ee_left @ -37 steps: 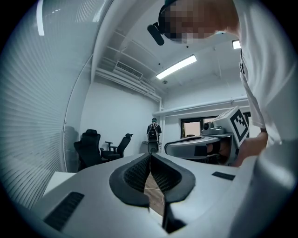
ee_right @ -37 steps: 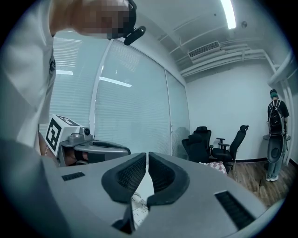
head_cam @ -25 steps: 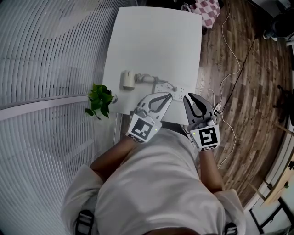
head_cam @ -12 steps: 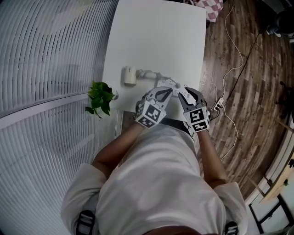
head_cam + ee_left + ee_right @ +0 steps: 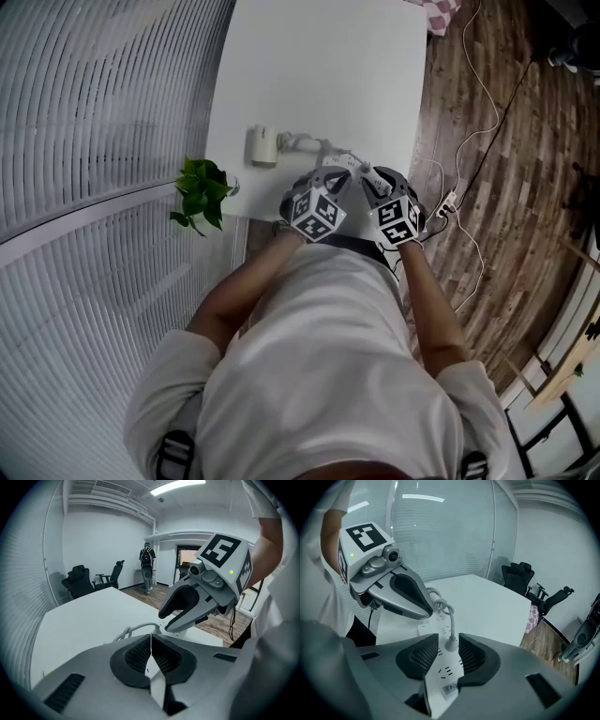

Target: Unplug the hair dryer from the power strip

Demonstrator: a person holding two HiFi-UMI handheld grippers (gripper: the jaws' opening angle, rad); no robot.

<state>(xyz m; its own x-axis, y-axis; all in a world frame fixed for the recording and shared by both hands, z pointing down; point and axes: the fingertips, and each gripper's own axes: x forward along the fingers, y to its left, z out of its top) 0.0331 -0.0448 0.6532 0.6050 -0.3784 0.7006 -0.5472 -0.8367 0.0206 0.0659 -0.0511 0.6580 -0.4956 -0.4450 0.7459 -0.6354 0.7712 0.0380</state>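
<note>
Grey mesh pads of my right gripper [image 5: 449, 638] have just been opening and stand wide apart. The hair dryer's plug [image 5: 451, 645] is upright between them, and neither pad presses it. That plug sits in the white power strip [image 5: 440, 672], and its cord [image 5: 450, 613] curls away above the strip. My left gripper [image 5: 151, 637], jaws together on nothing, hangs over the strip further along from the plug. The hair dryer [image 5: 262, 147] lies on the white table [image 5: 319, 75] near the strip. A potted plant [image 5: 202, 192] stands well apart from the strip, by the table edge.
</note>
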